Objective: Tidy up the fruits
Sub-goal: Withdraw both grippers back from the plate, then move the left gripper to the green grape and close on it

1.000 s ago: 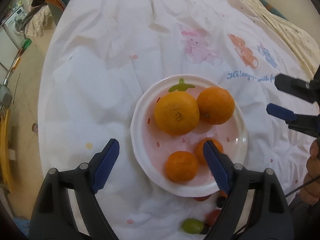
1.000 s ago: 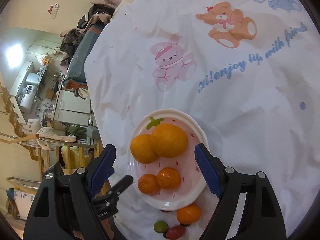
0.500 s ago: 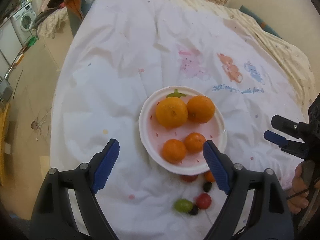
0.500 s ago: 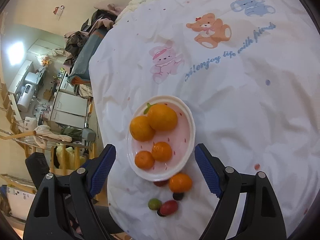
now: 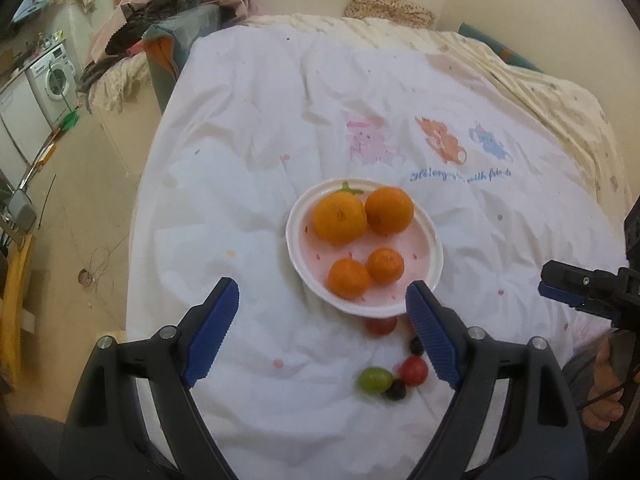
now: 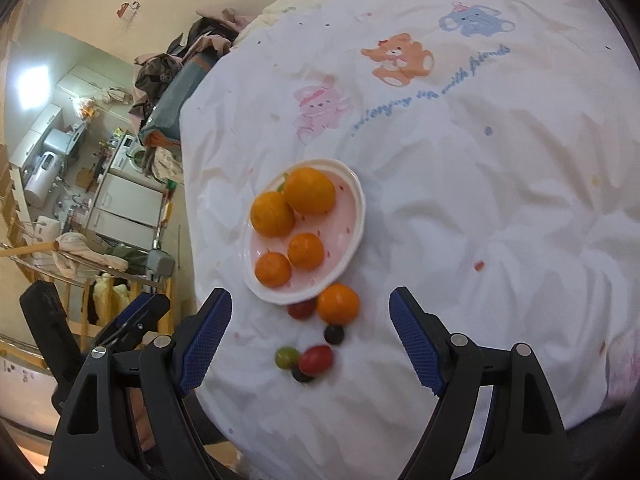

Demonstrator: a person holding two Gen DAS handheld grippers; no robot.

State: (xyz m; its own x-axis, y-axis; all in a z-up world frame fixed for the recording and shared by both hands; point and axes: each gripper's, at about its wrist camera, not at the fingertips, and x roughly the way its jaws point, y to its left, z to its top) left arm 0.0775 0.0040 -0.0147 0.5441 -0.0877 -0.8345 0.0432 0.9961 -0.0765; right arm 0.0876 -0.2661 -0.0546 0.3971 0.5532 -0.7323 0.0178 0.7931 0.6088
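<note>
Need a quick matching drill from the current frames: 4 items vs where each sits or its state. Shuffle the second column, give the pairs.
Items
1. loose orange
2. green grape
3. two big oranges
4. left claw

Places/states
A. far side of the plate
B. on the sheet, touching a red fruit
C. open, holding nothing
D. off the plate, against its near rim

Pairs: 1-D, 2-B, 3-A, 4-C

Black left tool [image 5: 322,336], ribbed blue pads [image 5: 210,332], silver screws
</note>
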